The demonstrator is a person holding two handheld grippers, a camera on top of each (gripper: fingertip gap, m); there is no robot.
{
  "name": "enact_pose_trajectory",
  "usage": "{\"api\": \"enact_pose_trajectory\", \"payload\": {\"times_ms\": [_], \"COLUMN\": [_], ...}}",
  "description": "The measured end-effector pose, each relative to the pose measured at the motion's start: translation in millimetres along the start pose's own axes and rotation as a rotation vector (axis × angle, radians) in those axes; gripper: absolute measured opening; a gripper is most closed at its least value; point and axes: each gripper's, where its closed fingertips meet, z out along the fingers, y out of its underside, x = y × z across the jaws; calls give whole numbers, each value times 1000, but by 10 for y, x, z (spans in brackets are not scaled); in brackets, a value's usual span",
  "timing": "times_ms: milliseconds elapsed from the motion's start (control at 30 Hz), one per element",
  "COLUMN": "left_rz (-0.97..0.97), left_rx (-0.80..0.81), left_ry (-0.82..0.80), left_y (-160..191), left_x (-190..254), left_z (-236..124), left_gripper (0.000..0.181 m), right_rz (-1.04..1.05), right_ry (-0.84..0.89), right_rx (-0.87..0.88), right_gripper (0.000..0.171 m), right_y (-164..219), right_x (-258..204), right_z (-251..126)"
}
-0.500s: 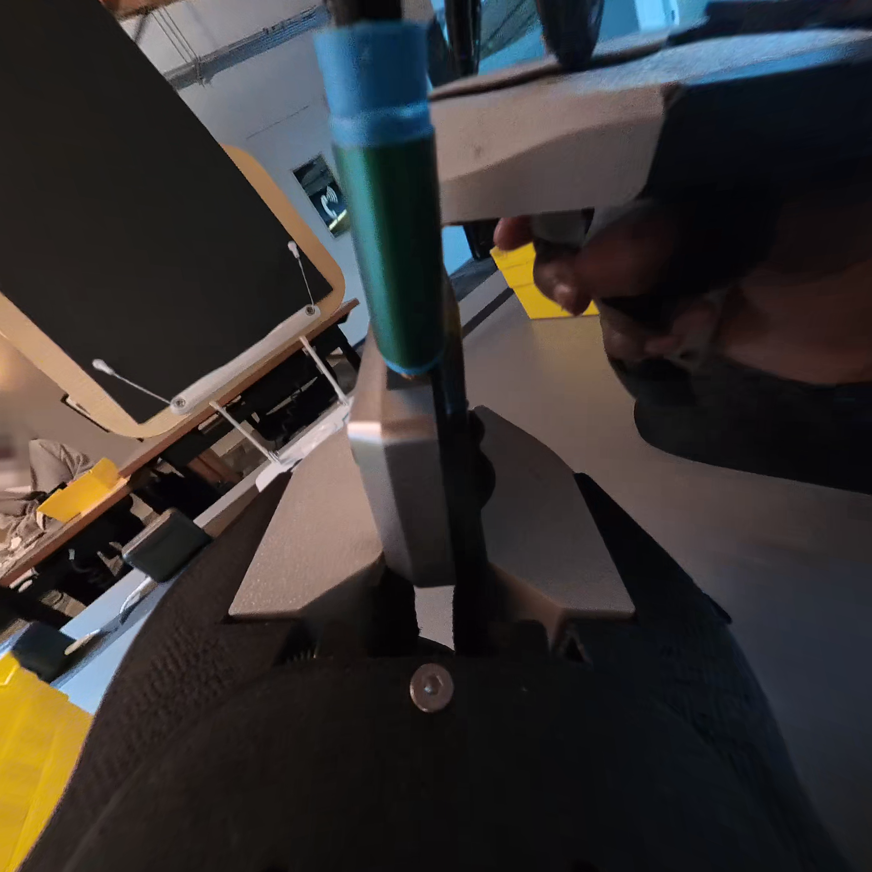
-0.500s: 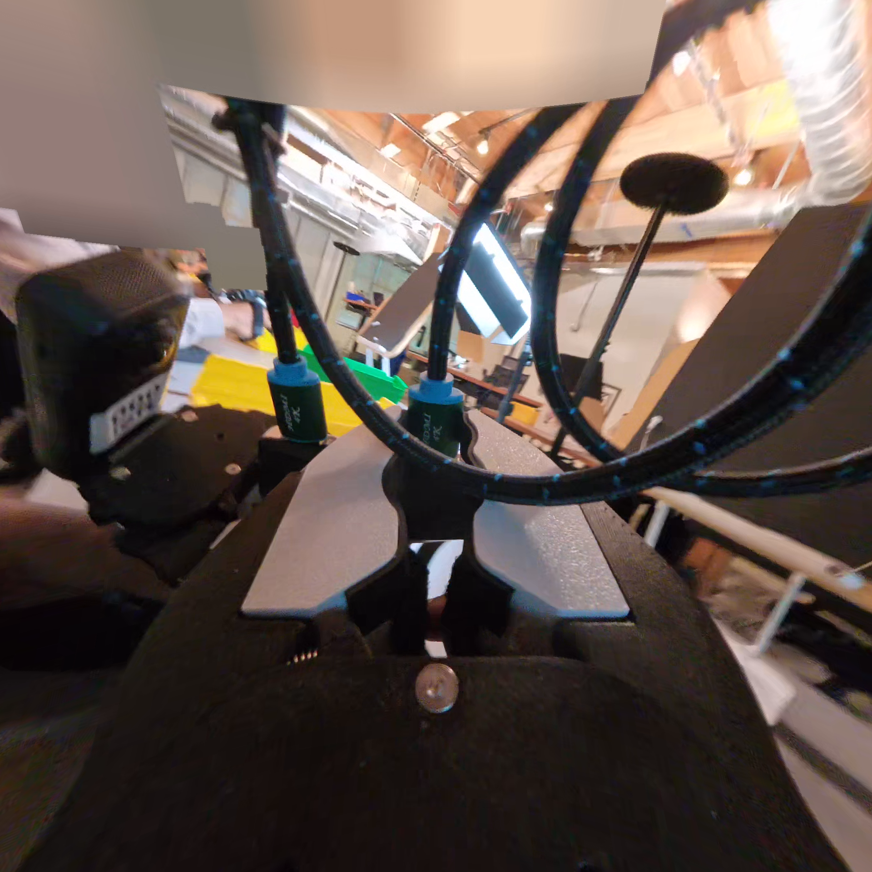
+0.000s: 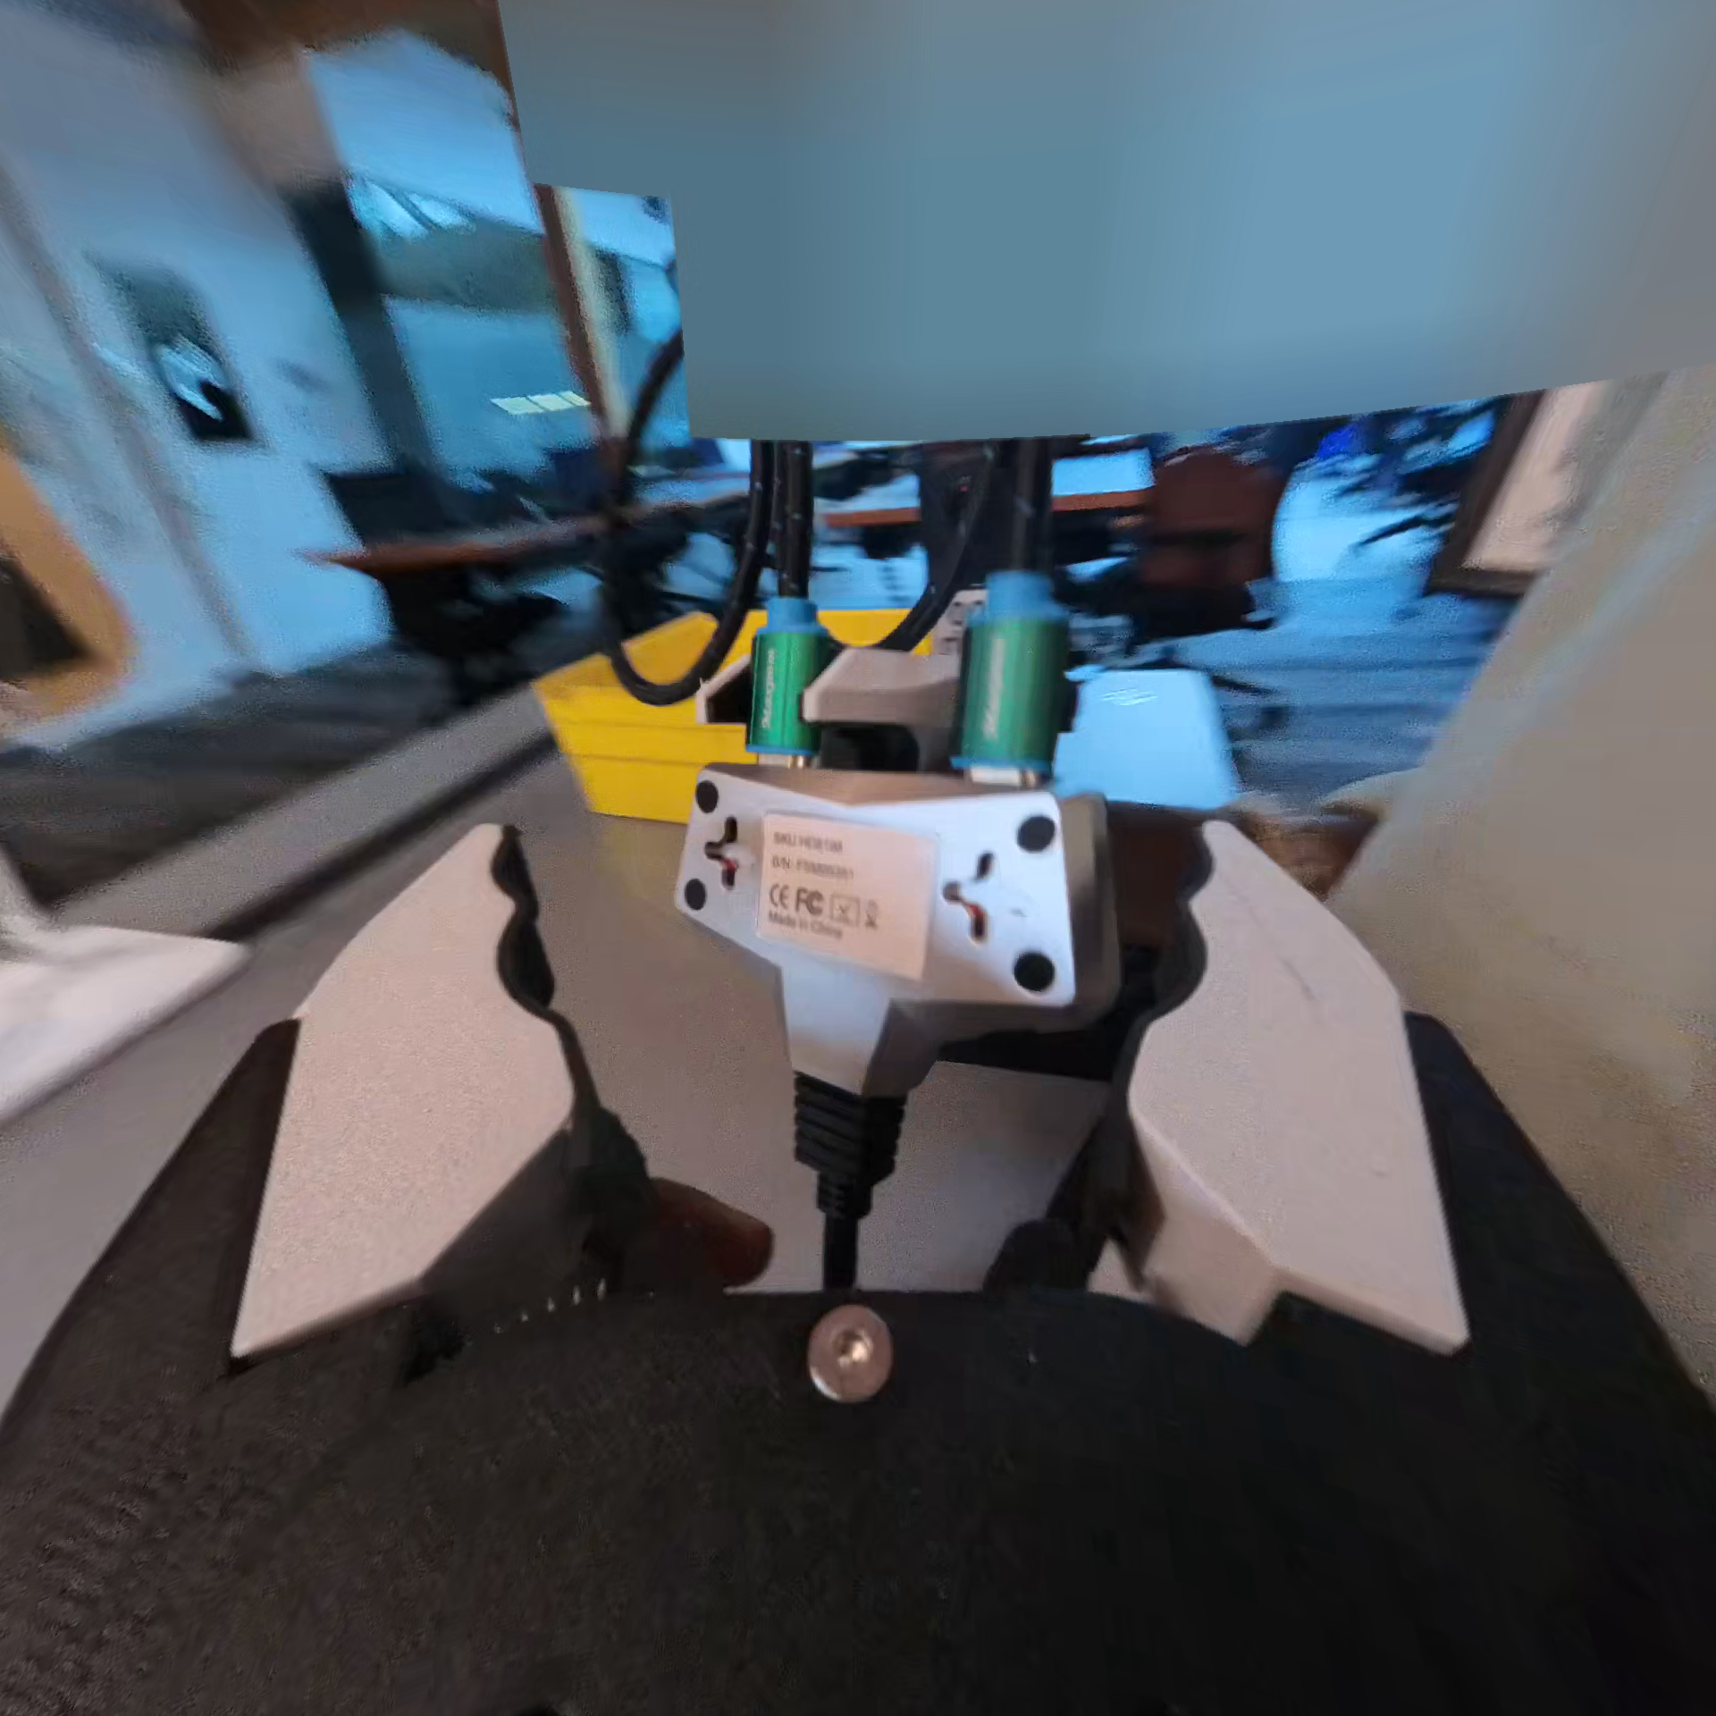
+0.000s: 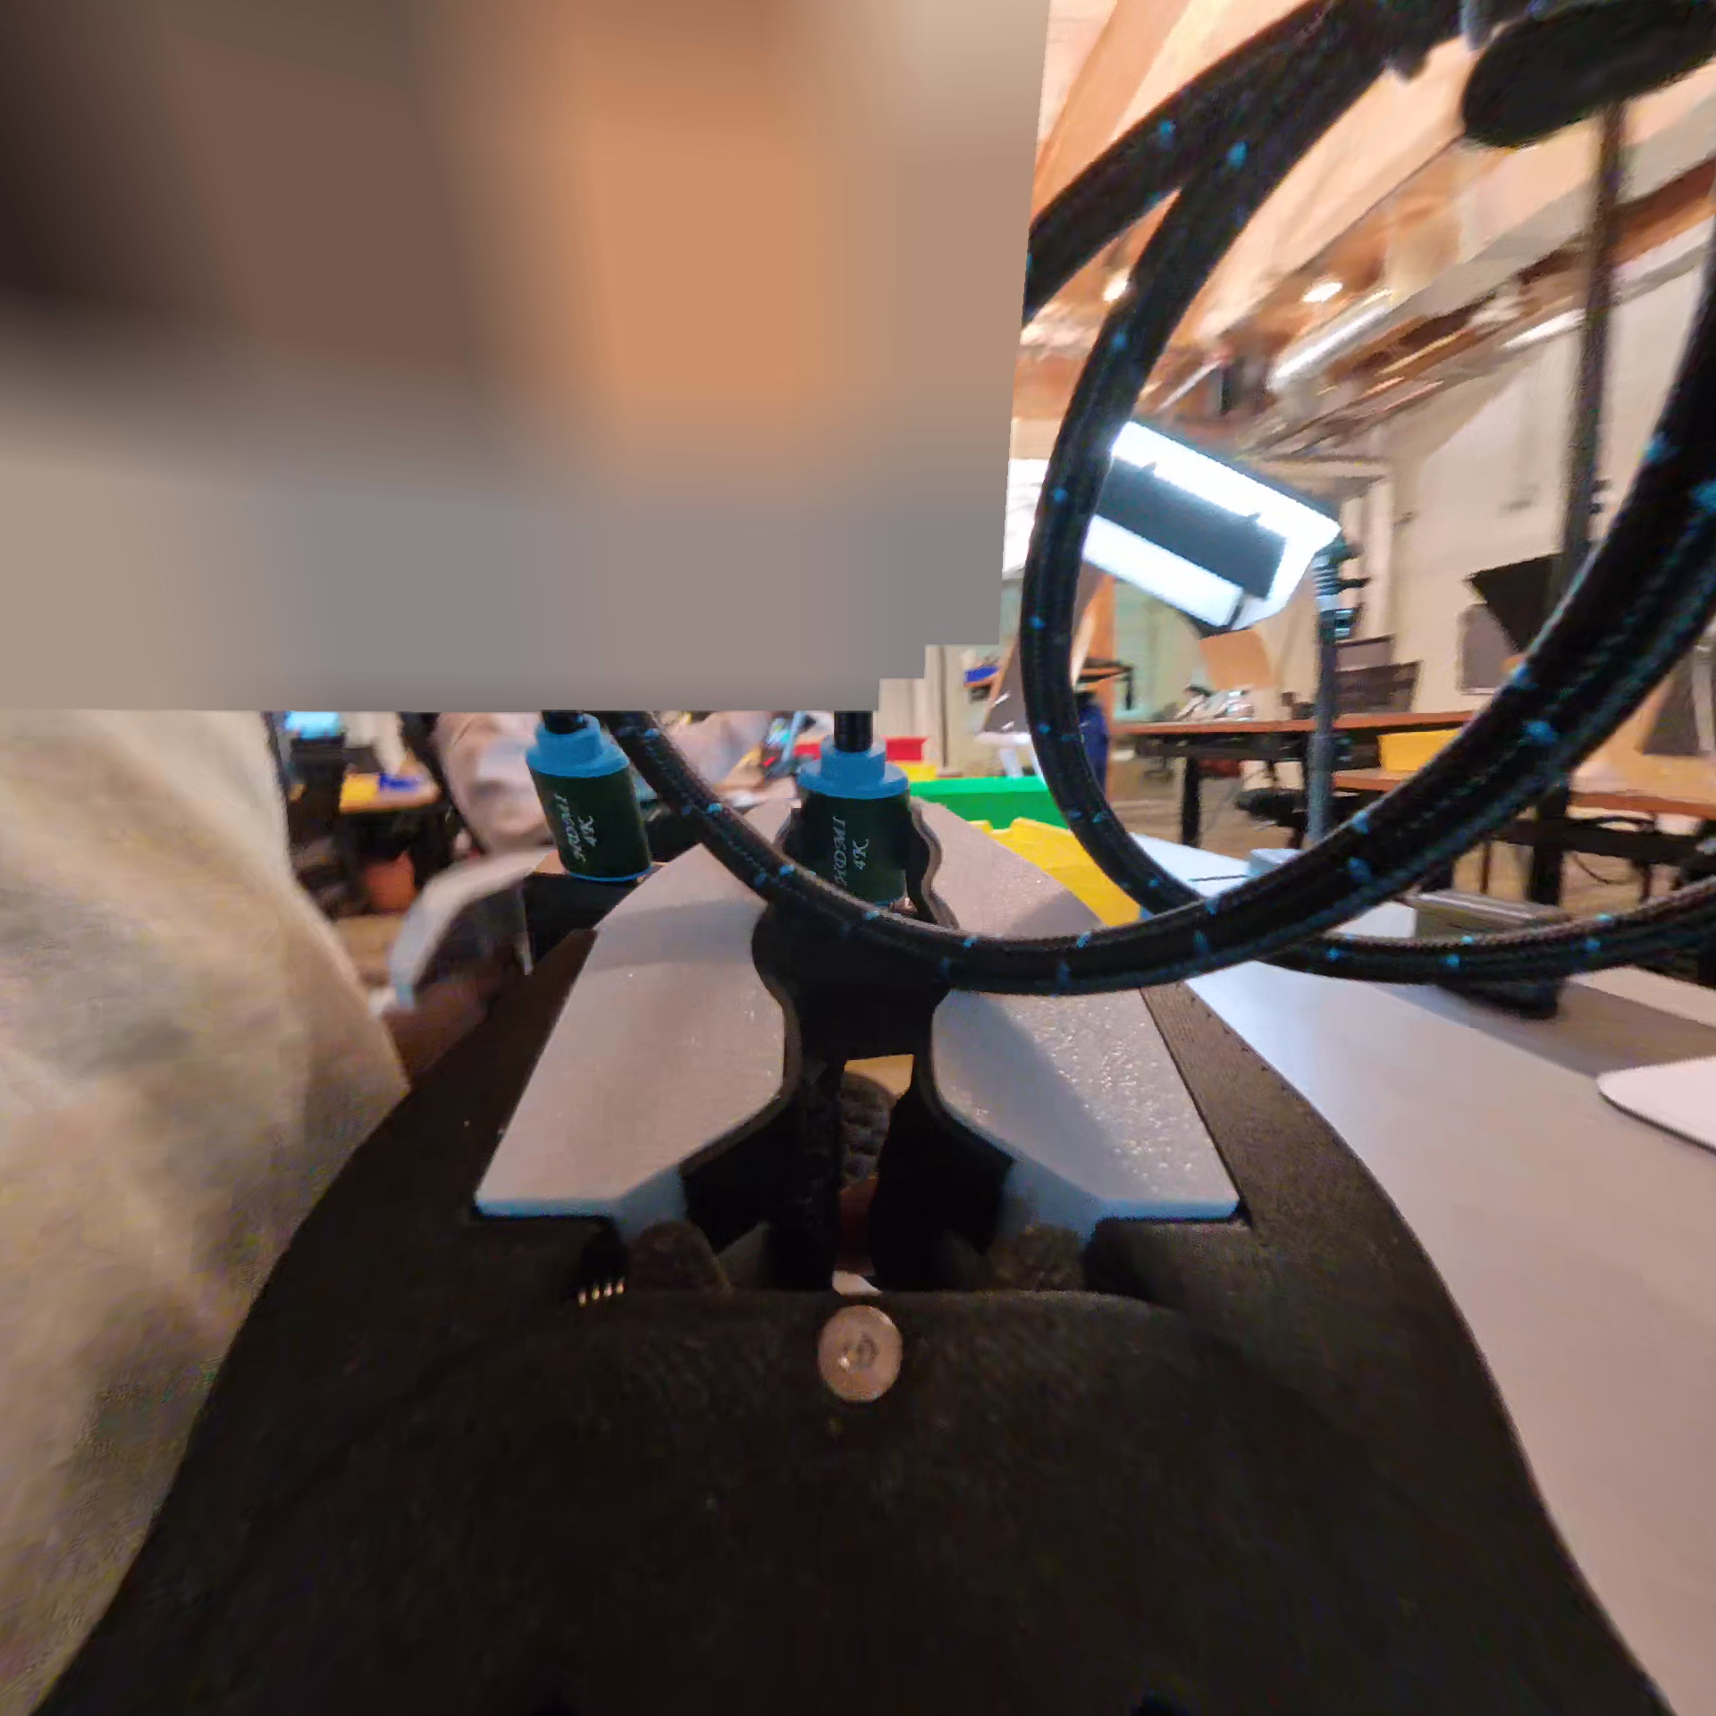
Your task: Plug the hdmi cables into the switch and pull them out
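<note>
The silver HDMI switch [image 3: 984, 873] stands upright with its labelled side toward me, two green HDMI plugs in its top edge. My left gripper [image 3: 854, 840] is open, its fingers [image 3: 418, 1068] wide on both sides of the switch without touching it. My right gripper [image 4: 852, 822] is shut on one green plug [image 4: 840, 854]; it shows behind the switch in the left wrist view [image 3: 864, 692], around the left plug [image 3: 785, 687]. The other plug [image 4: 585, 817] sits to the left [image 3: 1007, 687]. Black braided cables [image 4: 1207, 938] loop up and to the right. The switch's own black cable [image 3: 840, 1207] runs toward my left gripper.
A grey table [image 3: 650, 975] lies below. A yellow bin [image 3: 641, 734] stands behind the switch, and green [image 4: 984, 799] and yellow [image 4: 1059, 864] bins farther back. A person's light sleeve [image 3: 1532, 743] is close on the right. A white sheet [image 4: 1662, 1096] lies at the table's right.
My left gripper was shut on the switch; now it is open, drawn back and turned to the switch's flat side. My right gripper stays shut on the plug.
</note>
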Motion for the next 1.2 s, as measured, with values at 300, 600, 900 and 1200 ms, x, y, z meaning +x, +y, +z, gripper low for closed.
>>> {"api": "enact_pose_trajectory", "payload": {"times_ms": [300, 600, 900, 1200], "left_rz": [109, 261, 119, 63], "left_rx": [-202, -167, -259, -297], "left_ry": [213, 125, 147, 142], "left_y": [277, 415, 601, 697], "left_x": [273, 205, 227, 184], "left_z": [223, 252, 236, 269], "left_gripper": [138, 129, 129, 129], "right_rz": [-118, -162, -372, -83], "right_ry": [-173, -229, -96, -12], "right_rx": [-117, -189, -294, -288], "right_gripper": [21, 22, 21, 21], "right_y": [40, 166, 328, 381], "right_x": [-209, -265, -171, -67], "right_z": [142, 108, 82, 25]}}
